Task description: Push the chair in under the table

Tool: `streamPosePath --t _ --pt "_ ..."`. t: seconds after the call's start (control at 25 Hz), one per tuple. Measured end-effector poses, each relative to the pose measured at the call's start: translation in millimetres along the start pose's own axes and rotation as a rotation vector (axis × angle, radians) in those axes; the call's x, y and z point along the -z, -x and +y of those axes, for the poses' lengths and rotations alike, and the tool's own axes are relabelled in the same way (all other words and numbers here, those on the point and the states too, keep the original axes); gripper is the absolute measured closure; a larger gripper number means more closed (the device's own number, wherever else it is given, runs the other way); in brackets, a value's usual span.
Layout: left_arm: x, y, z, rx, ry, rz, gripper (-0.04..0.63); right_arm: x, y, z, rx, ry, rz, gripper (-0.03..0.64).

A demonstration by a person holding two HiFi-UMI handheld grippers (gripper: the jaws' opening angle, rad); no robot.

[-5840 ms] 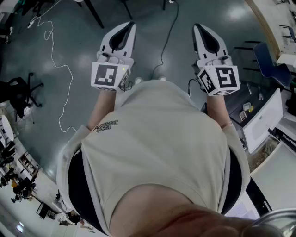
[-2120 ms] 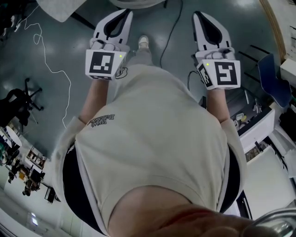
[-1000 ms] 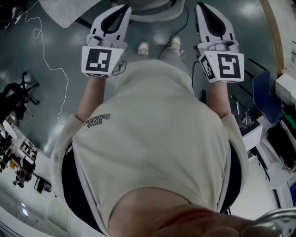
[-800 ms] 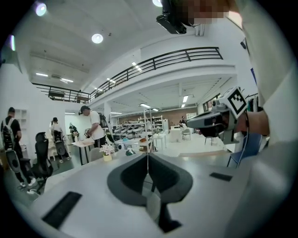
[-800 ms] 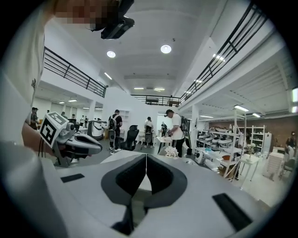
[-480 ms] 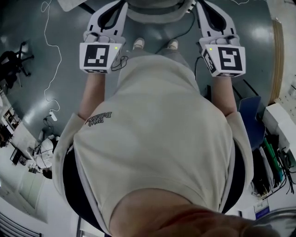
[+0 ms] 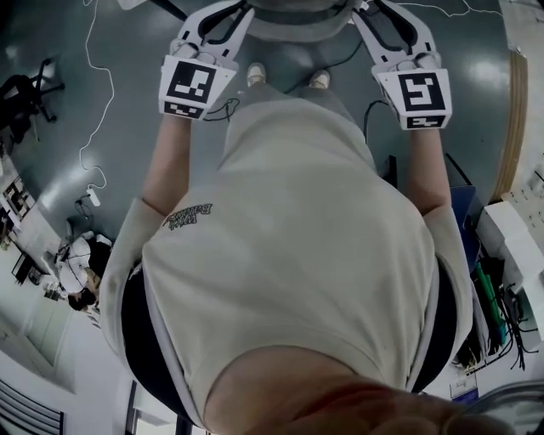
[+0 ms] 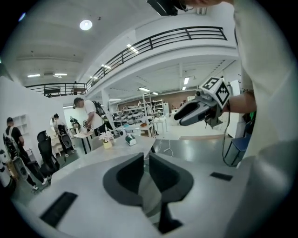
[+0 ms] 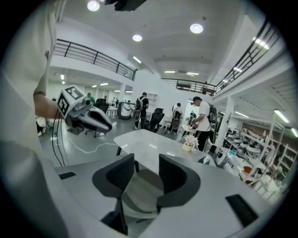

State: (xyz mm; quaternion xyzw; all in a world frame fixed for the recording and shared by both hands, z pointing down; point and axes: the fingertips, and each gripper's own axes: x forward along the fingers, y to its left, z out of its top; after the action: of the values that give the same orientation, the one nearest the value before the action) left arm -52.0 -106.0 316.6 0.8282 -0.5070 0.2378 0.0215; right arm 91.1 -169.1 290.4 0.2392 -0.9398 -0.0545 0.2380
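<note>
The chair (image 7: 297, 10) shows as a grey curved back at the top edge of the head view, just beyond the person's shoes. My left gripper (image 7: 223, 15) is at its left end and my right gripper (image 7: 387, 15) at its right end. In the left gripper view my left gripper (image 8: 146, 155) is shut with nothing held, and the chair's back (image 8: 149, 197) lies under the jaws. My right gripper (image 9: 146, 160) is opening, and the grey chair back (image 9: 139, 188) shows between and below its jaws, with the pads not pressing on it. The white table (image 9: 149, 142) stands just ahead.
A small flower pot (image 9: 188, 145) and a green object sit on the table. People stand at other tables (image 8: 88, 116) further back. A white cable (image 7: 93, 110) trails on the floor at left, near a black office chair (image 7: 25, 89). A blue chair (image 7: 463, 212) and shelves lie at right.
The person has walked up to the grey chair. Both grippers have gone forward and down to its back. The right jaws now stand wider apart; the left stays shut.
</note>
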Motion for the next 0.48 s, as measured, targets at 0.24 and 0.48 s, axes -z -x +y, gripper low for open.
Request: streamPosePath --t 0.24,0.48 --pt "58.0 -32.5 5.5 0.131 -0.062 0.132 0.535 55.3 -29.8 22.0 -0.066 0.181 0.167 0.416" --pt "115.8 -64.2 -25.0 0.346 -0.123 0.222 0.444 98.4 -53.7 51.5 -0.246 -0.010 0.234 0.406"
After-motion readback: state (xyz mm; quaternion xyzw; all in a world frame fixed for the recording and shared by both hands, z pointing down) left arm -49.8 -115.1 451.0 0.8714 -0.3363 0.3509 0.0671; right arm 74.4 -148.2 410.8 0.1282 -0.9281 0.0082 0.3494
